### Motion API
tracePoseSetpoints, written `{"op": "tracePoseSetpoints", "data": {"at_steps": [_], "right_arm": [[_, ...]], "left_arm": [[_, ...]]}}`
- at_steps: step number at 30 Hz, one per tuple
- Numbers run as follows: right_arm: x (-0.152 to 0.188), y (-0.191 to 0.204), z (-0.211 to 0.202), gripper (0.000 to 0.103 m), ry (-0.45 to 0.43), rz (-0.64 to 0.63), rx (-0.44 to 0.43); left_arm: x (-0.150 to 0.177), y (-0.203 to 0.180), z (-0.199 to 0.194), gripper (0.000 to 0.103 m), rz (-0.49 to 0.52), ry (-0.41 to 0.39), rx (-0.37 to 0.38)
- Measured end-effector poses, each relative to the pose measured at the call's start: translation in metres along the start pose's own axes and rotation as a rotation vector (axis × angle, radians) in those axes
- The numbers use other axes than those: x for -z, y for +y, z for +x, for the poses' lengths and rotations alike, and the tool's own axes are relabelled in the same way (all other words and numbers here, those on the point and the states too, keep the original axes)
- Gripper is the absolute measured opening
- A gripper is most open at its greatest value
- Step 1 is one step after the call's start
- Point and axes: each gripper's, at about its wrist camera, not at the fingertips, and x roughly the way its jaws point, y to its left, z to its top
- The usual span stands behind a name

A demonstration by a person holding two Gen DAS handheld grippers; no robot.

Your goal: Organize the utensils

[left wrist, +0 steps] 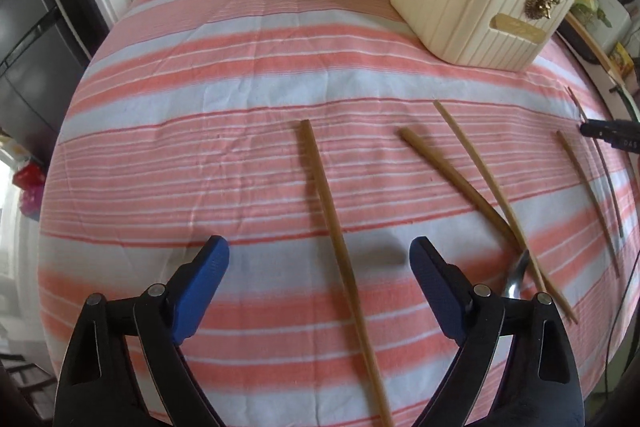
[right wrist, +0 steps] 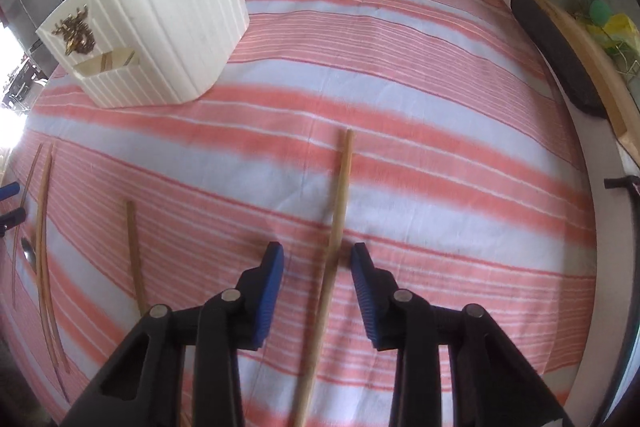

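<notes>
Chopstick [right wrist: 338, 211] between open right tongs [right wrist: 318, 259] (untouched), striped cloth [right wrist: 440, 107]

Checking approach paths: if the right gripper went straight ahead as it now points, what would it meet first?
Probably the light wooden chopstick lying between the open right gripper fingers on the pink-striped cloth; beyond it, only cloth. Depth is uncertain.
</notes>
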Motion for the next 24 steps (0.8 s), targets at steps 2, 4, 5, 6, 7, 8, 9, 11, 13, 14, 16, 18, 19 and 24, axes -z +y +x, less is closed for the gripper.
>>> {"op": "tracePoseSetpoints", "data": {"at_steps": [2,4,5,6,7,8,9,11,13,14,16,18,19,24], "right_arm": [[-0.013,0.0,0.005,0.036,0.003,0.008,0.005],[-0.023,0.0,0.009,0.035,0.014,0.011,0.013],[-0.026,0.0,0.01,0.033,0.02,0.012,0.019],[-0.029,0.001,0.011,0.031,0.026,0.014,0.026],[-0.032,0.001,0.012,0.026,0.03,0.016,0.03],[-0.033,0.0,0.012,0.023,0.034,0.02,0.035],[-0.034,0.0,0.013,0.018,0.035,0.026,0.04],[-0.036,-0.004,0.013,0.011,0.033,0.044,0.037],[-0.038,-0.009,0.014,0.006,0.029,0.074,0.028],[-0.036,-0.011,0.013,0.006,0.024,0.09,0.019],[-0.037,-0.015,0.01,0.006,0.003,0.112,0.003],[-0.033,-0.017,0.0,0.006,-0.034,0.129,-0.022],[-0.03,-0.017,-0.008,0.006,-0.058,0.137,-0.04],[-0.014,-0.008,-0.071,0.006,-0.21,0.106,-0.076]], "left_arm": [[-0.008,0.003,0.005,0.09,-0.006,0.004,-0.01],[-0.015,0.002,0.009,0.087,0.0,0.002,-0.018],[-0.019,0.001,0.01,0.083,0.006,0.002,-0.024],[-0.022,0.0,0.011,0.08,0.011,-0.001,-0.027],[-0.026,-0.001,0.012,0.072,0.013,-0.004,-0.028],[-0.029,-0.002,0.012,0.064,0.013,-0.007,-0.03],[-0.032,-0.003,0.013,0.059,0.01,-0.012,-0.033],[-0.036,-0.002,0.013,0.034,-0.006,-0.025,-0.039],[-0.039,0.002,0.013,0.008,-0.033,-0.037,-0.022],[-0.04,0.005,0.013,0.006,-0.05,-0.039,-0.006],[-0.041,0.008,0.011,0.004,-0.08,-0.048,0.005],[-0.038,0.007,-0.001,0.004,-0.092,-0.077,0.019],[-0.036,0.006,-0.011,0.004,-0.093,-0.102,0.027],[-0.024,0.0,-0.076,0.004,-0.091,-0.238,0.062]]}}
